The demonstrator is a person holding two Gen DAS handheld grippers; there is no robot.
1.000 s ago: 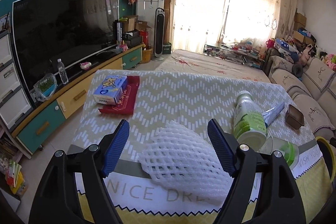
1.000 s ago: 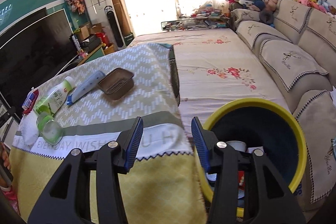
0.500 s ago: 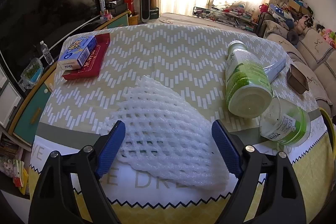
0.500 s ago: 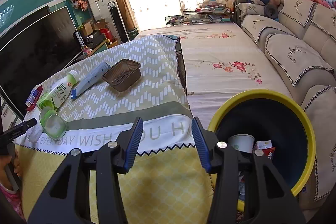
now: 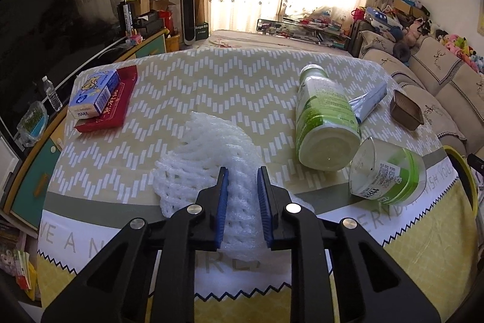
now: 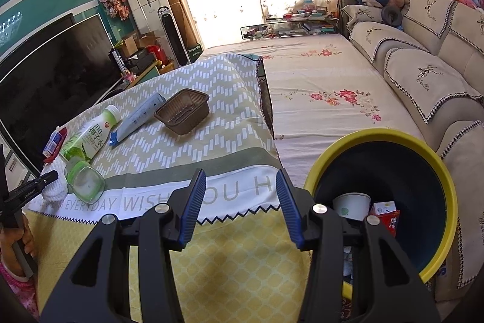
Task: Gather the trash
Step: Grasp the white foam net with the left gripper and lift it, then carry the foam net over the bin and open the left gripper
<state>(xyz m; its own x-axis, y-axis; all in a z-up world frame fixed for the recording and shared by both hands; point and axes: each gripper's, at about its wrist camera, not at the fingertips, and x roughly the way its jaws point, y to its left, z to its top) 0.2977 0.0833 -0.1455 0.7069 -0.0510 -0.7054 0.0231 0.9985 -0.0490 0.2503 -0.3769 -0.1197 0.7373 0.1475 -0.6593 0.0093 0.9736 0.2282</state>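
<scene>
The table [image 5: 187, 74] stretches ahead of me; the yellow-rimmed bin [image 6: 435, 171] stands at its near right corner. My left claw [image 5: 242, 202] pinches the white foam net [image 5: 205, 159] at the table's near edge. My right claw [image 6: 240, 202] gapes wide, holding nothing, left of the bin.

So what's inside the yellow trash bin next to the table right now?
Inside the yellow bin there is a white paper cup and a small red-and-white carton. The right gripper covers the bottom, so anything deeper cannot be seen.
</scene>
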